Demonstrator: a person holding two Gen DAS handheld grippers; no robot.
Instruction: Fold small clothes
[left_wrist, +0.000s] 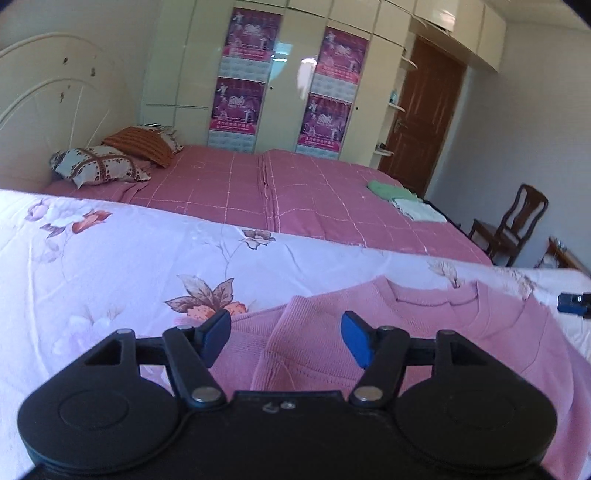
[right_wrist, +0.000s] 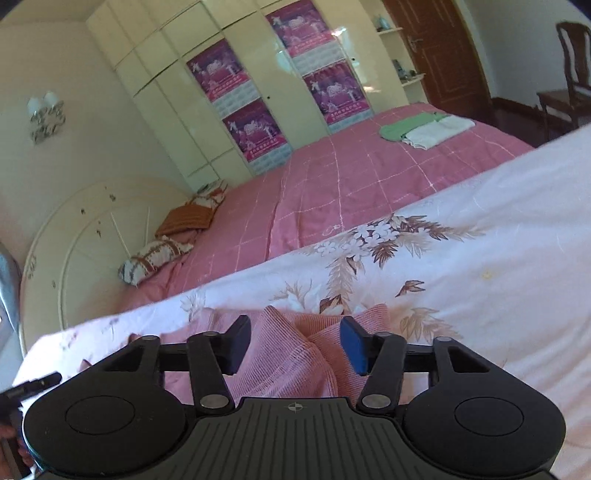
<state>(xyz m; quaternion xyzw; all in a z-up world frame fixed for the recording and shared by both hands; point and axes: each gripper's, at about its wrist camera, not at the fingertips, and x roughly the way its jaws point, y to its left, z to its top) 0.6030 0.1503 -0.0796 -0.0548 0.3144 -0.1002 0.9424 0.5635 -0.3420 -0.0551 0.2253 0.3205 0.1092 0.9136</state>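
Note:
A pink knitted sweater (left_wrist: 424, 332) lies on the white floral quilt (left_wrist: 129, 251), its neckline toward the far side and one sleeve folded over the body. My left gripper (left_wrist: 286, 338) hovers just over the folded sleeve, open, with the blue pads clear of the fabric. In the right wrist view the same pink sweater (right_wrist: 291, 350) shows a bunched fold under my right gripper (right_wrist: 295, 345), which is open too; the cloth sits between the fingers but the pads do not press it. The right gripper's tip (left_wrist: 574, 302) shows at the left view's right edge.
Beyond the quilt (right_wrist: 480, 258) stretches a pink checked bedspread (left_wrist: 314, 192) with pillows (left_wrist: 99, 164) by the headboard and a folded green and white pile (left_wrist: 402, 199) near its far corner. A wardrobe with posters, a brown door and a wooden chair (left_wrist: 513, 225) stand behind.

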